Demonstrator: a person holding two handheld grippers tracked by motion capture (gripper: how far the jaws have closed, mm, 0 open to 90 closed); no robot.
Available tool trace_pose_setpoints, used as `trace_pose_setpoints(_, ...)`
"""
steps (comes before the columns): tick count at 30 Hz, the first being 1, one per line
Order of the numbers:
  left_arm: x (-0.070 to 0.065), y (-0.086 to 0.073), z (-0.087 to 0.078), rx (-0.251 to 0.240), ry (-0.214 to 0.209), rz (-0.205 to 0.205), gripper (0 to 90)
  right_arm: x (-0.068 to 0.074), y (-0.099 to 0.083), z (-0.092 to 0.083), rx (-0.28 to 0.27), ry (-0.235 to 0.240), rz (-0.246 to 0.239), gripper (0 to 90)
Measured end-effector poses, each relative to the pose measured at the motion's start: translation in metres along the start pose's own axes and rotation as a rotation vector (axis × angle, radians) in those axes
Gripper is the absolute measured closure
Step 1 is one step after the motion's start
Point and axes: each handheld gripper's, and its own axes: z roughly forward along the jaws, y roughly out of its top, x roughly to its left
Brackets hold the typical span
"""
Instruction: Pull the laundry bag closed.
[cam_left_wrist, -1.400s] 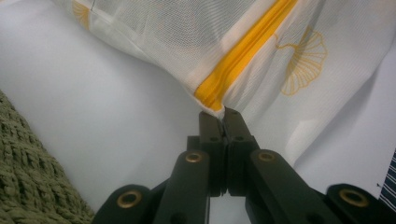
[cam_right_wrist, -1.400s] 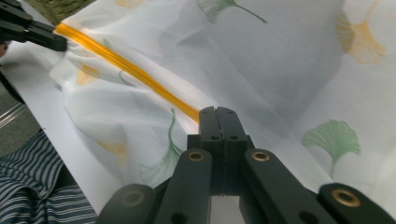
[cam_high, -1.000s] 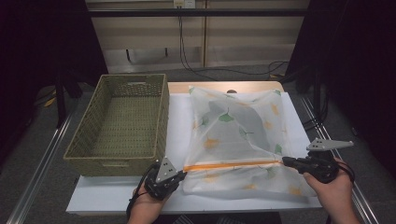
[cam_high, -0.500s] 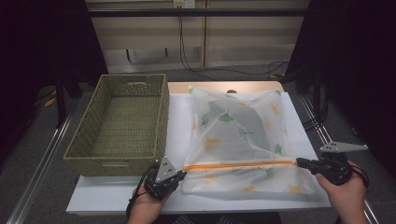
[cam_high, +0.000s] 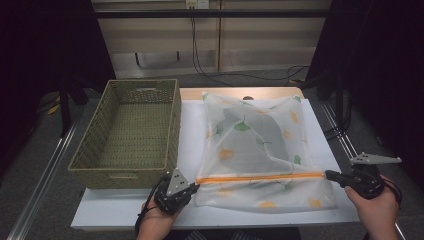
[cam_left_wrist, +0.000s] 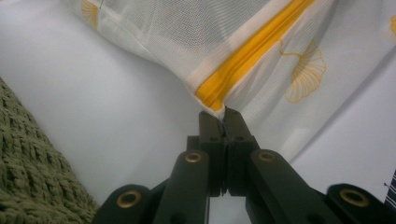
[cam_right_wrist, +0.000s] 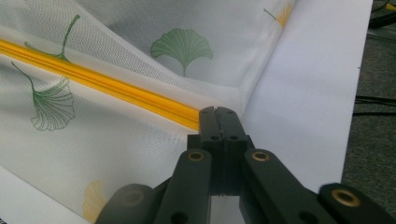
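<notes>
Basket: the woven green basket (cam_high: 131, 135) sits on the left of the worktop (cam_high: 190, 140); nothing shows inside it.
Mesh bag: the white leaf-print mesh bag (cam_high: 260, 145) lies flat just right of the basket, a grey item dimly showing through the mesh.
Zipper: the orange zipper (cam_high: 260, 177) runs taut across the bag's near part.
Left claw (cam_high: 192, 187): jaws pinched together on the zipper's left end.
Right claw (cam_high: 331, 175): jaws pinched together on the zipper's right end.
Surroundings: cables (cam_high: 220, 70) trail on the floor beyond the worktop.
</notes>
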Motion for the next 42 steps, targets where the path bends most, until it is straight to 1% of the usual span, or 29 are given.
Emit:
trace_pose_setpoints(2,-0.002,0.001,0.001,0.001,-0.004,0.004,86.7,0.0,0.0,0.0,-0.013,0.0,0.01,90.0)
trace_pose_setpoints(4,-0.004,0.001,0.001,0.01,-0.003,0.019,84.7,-0.001,0.0,0.0,-0.004,0.009,0.016,90.0)
trace_pose_setpoints(5,-0.004,0.0,0.001,0.002,-0.004,0.014,82.7,-0.002,0.0,-0.001,-0.006,0.009,0.02,89.8)
trace_pose_setpoints(6,-0.003,0.0,0.001,0.006,-0.008,0.013,81.9,-0.002,0.0,-0.001,-0.012,0.009,0.015,87.1)
trace_pose_setpoints(7,-0.002,0.0,-0.001,0.023,0.001,0.025,80.8,-0.003,-0.001,-0.002,-0.017,0.004,0.021,85.4)
trace_pose_setpoints(9,-0.001,0.0,-0.001,0.005,-0.005,0.007,77.6,-0.005,-0.002,-0.004,-0.023,-0.004,0.028,83.6)
trace_pose_setpoints(10,-0.001,0.0,-0.002,0.003,-0.004,0.006,76.3,-0.007,-0.002,-0.004,-0.027,-0.005,0.028,81.9)
trace_pose_setpoints(12,0.0,0.0,-0.004,-0.002,0.009,-0.002,72.7,-0.008,-0.002,-0.006,-0.031,0.0,0.033,81.1)
trace_pose_setpoints(14,0.002,0.001,-0.006,-0.001,-0.008,0.004,68.0,-0.008,-0.002,-0.008,-0.043,-0.006,0.025,79.7)
trace_pose_setpoints(15,0.003,0.001,-0.005,-0.014,-0.032,-0.017,65.0,-0.007,-0.002,-0.009,-0.057,-0.011,0.029,78.8)
trace_pose_setpoints(17,0.007,0.002,-0.01,-0.01,-0.039,-0.002,60.0,-0.006,-0.001,-0.012,-0.075,0.002,0.032,75.4)
trace_pose_setpoints(19,0.011,0.004,-0.015,-0.017,-0.043,-0.014,57.4,-0.007,-0.001,-0.014,-0.101,0.033,0.039,73.9)
trace_pose_setpoints(20,0.012,0.004,-0.016,-0.031,-0.048,-0.027,55.4,-0.007,0.0,-0.015,-0.106,0.036,0.037,73.1)
trace_pose_setpoints(21,0.012,0.005,-0.019,-0.029,-0.044,-0.034,53.5,-0.006,0.001,-0.016,-0.113,0.034,0.03,72.1)
trace_pose_setpoints(22,0.013,0.005,-0.021,-0.037,-0.055,-0.029,52.3,-0.006,0.001,-0.017,-0.12,0.035,0.022,71.3)
trace_pose_setpoints(23,0.013,0.005,-0.022,-0.04,-0.061,-0.028,50.6,-0.007,0.002,-0.017,-0.128,0.05,0.017,69.5)
trace_pose_setpoints(25,0.012,0.006,-0.024,-0.033,-0.067,-0.026,47.5,-0.007,0.004,-0.018,-0.139,0.05,0.008,65.2)
trace_pose_setpoints(26,0.013,0.007,-0.025,-0.026,-0.07,-0.02,45.3,-0.007,0.004,-0.019,-0.152,0.063,0.008,62.7)
trace_pose_setpoints(28,0.014,0.008,-0.027,-0.029,-0.075,-0.025,40.5,-0.007,0.005,-0.02,-0.183,0.087,0.006,58.6)
trace_pose_setpoints(29,0.014,0.008,-0.029,-0.034,-0.075,-0.035,39.4,-0.006,0.005,-0.02,-0.185,0.092,0.008,57.4)
trace_pose_setpoints(31,0.017,0.008,-0.031,-0.046,-0.083,-0.052,38.4,-0.006,0.006,-0.021,-0.193,0.087,-0.009,54.2)
trace_pose_setpoints(33,0.019,0.008,-0.034,-0.043,-0.079,-0.05,36.9,-0.005,0.007,-0.022,-0.192,0.093,-0.014,52.1)
trace_pose_setpoints(34,0.02,0.008,-0.035,-0.053,-0.083,-0.062,36.2,-0.005,0.006,-0.022,-0.196,0.092,-0.018,50.6)
trace_pose_setpoints(35,0.021,0.007,-0.037,-0.051,-0.079,-0.063,35.8,-0.005,0.006,-0.022,-0.203,0.089,-0.028,49.3)
trace_pose_setpoints(37,0.024,0.007,-0.038,-0.065,-0.088,-0.087,35.4,-0.004,0.006,-0.024,-0.21,0.088,-0.03,47.6)
trace_pose_setpoints(38,0.026,0.007,-0.039,-0.061,-0.084,-0.083,35.4,-0.005,0.005,-0.025,-0.212,0.091,-0.037,47.1)
trace_pose_setpoints(39,0.028,0.007,-0.041,-0.075,-0.087,-0.098,35.4,-0.005,0.005,-0.026,-0.214,0.091,-0.039,46.4)
trace_pose_setpoints(41,0.03,0.008,-0.043,-0.072,-0.091,-0.109,35.2,-0.006,0.005,-0.028,-0.226,0.092,-0.046,45.5)
trace_pose_setpoints(42,0.031,0.008,-0.045,-0.066,-0.082,-0.098,35.1,-0.007,0.005,-0.029,-0.227,0.093,-0.053,45.2)
